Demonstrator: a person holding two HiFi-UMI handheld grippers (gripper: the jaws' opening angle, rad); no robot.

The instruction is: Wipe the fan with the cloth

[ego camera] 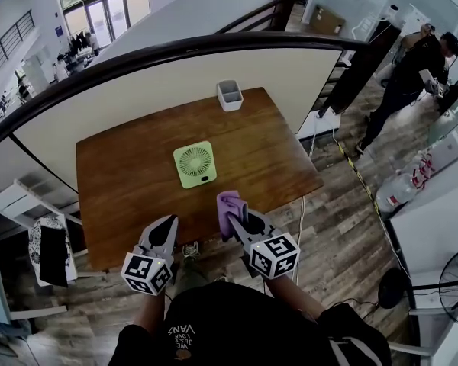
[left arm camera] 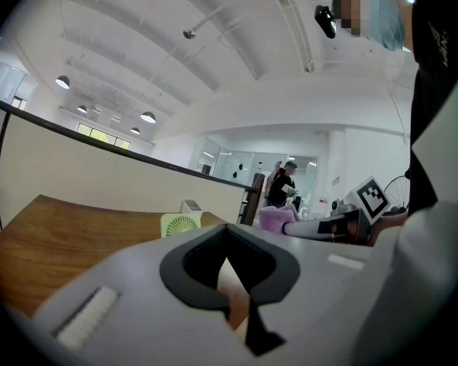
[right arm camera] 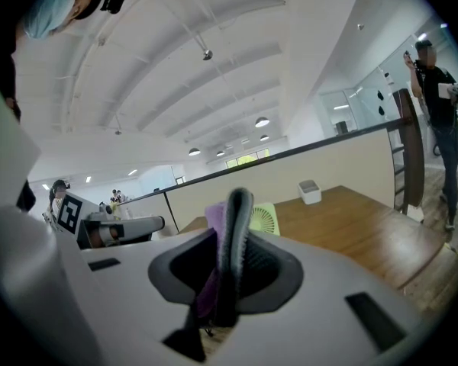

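Observation:
A small green fan [ego camera: 195,164] lies flat in the middle of the wooden table [ego camera: 122,181]. It also shows in the left gripper view as the fan [left arm camera: 181,224] and in the right gripper view as the fan [right arm camera: 266,219]. My right gripper [ego camera: 237,215] hovers over the table's near edge, shut on a purple cloth [ego camera: 228,206]. The cloth [right arm camera: 213,218] is pinched between the jaws of the right gripper [right arm camera: 233,208]. My left gripper [ego camera: 168,223] stays to the left, near the same edge, shut and empty. The left gripper [left arm camera: 227,241] is level with the cloth [left arm camera: 275,219].
A white container [ego camera: 230,95] stands at the table's far edge, backed by a partition with a dark rail [ego camera: 168,52]. A person [ego camera: 412,75] stands at the far right on the wooden floor. A standing fan [ego camera: 454,280] is at the lower right.

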